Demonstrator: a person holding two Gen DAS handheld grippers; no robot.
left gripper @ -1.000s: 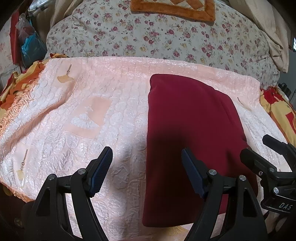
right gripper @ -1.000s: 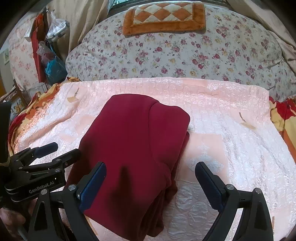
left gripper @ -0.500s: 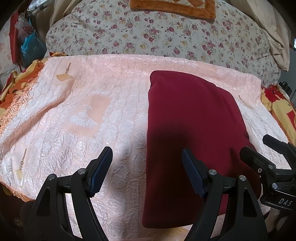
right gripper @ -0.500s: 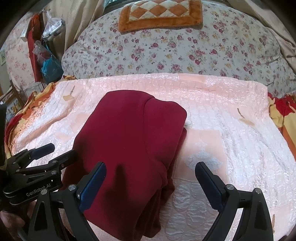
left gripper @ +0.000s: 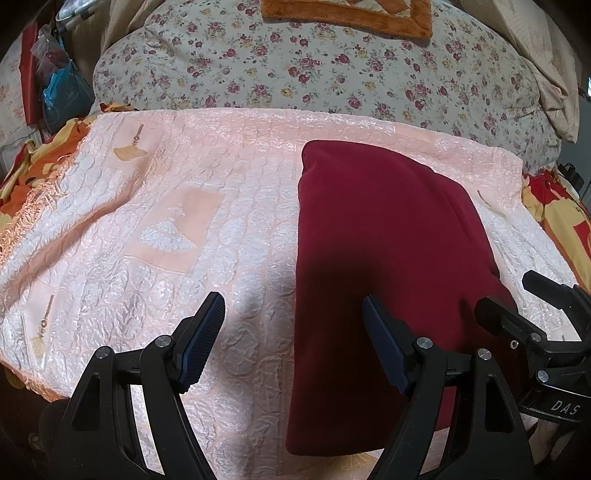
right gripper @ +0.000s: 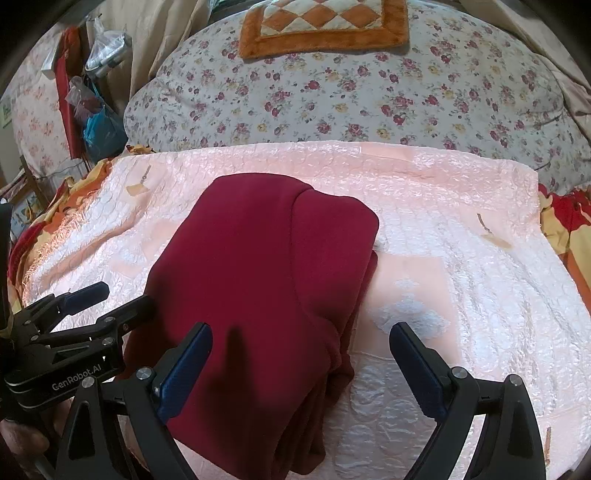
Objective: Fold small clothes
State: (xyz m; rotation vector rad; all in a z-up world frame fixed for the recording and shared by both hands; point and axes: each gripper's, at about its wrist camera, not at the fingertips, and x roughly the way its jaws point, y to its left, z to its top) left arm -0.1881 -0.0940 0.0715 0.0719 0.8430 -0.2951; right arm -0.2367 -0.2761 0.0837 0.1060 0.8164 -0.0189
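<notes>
A dark red garment (left gripper: 384, 251) lies folded into a long rectangle on the pink quilted bedspread (left gripper: 184, 206). My left gripper (left gripper: 293, 341) hangs open above the garment's near left edge, nothing between its fingers. In the right wrist view the same red garment (right gripper: 266, 295) shows stacked folds along its right side. My right gripper (right gripper: 301, 369) is open over that folded right edge, holding nothing. Each gripper appears in the other's view: the right gripper (left gripper: 532, 325) at the lower right, the left gripper (right gripper: 85, 306) at the lower left.
A floral quilt bundle (right gripper: 351, 96) rises behind the bedspread, with an orange checked mat (right gripper: 325, 26) on top. Orange and red patterned bedding (left gripper: 557, 218) shows at both sides. Plastic bags (right gripper: 99, 125) hang at the far left.
The views have shifted only slightly; the garment and both grippers stay as they were, both open.
</notes>
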